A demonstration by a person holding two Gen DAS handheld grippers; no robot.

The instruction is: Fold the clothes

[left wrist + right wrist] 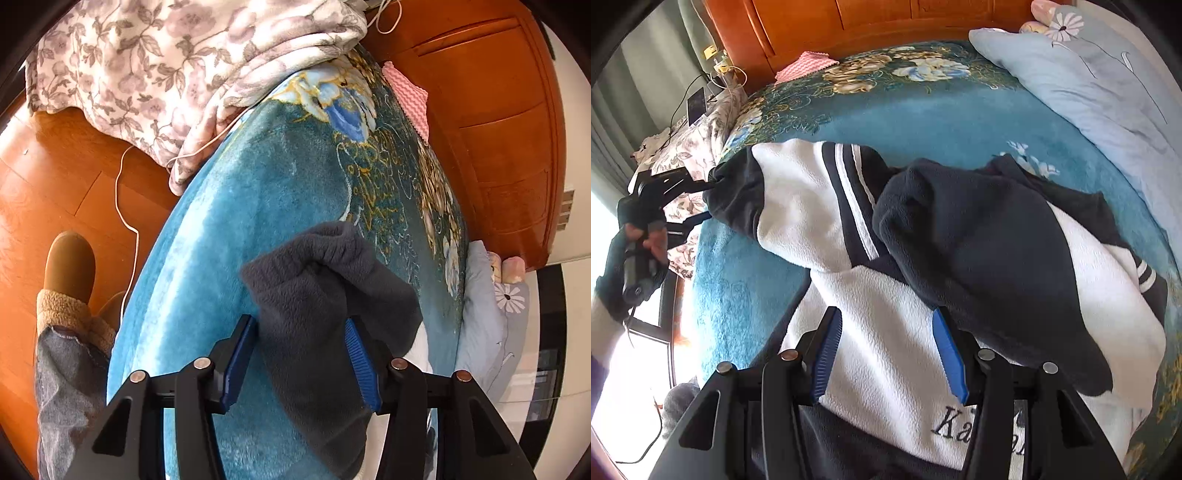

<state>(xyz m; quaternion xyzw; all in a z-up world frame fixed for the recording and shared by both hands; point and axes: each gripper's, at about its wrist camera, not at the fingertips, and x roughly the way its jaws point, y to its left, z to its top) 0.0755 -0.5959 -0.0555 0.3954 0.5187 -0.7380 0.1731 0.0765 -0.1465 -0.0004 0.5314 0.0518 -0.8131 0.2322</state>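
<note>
One bed (pixel 923 122) under a teal flowered blanket, carrying all of it. One white-and-navy fleece sweatshirt (pixel 886 332) lying rumpled across the blanket, filling the right wrist view from 6 to 3 o'clock, not folded flat. Navy part (pixel 979 240) flopped over the white chest from 1 toward 4 o'clock. Striped sleeve (pixel 798 199) running out from the body toward 10 o'clock, long axis roughly 4-to-10, ending at the left gripper (pixel 698 201). Black lettering (pixel 960 424) at 5 o'clock, partly hidden by the right gripper (pixel 886 350).

Left wrist view: left gripper (pixel 301 354) at 6 o'clock, fingers standing wide, navy cuff (pixel 314 266) bunched between them and poking out toward 12, cloth against both pads. Cannot tell whether squeezed or only resting there.

Right fingers spread, nothing pinched, hovering over the white chest panel with cloth directly below.

Key relation: left nearer the sleeve end, right nearer the body; sleeve axis pointing away from the body toward 10 o'clock in the right view. Fits either pulling the sleeve out straight to flatten the garment, or carrying it back across the chest toward 4 o'clock as a fold. Not settled by these views. Either way, likely anchor at the chest under the right fingers and travel along that sleeve line on the left.
</note>
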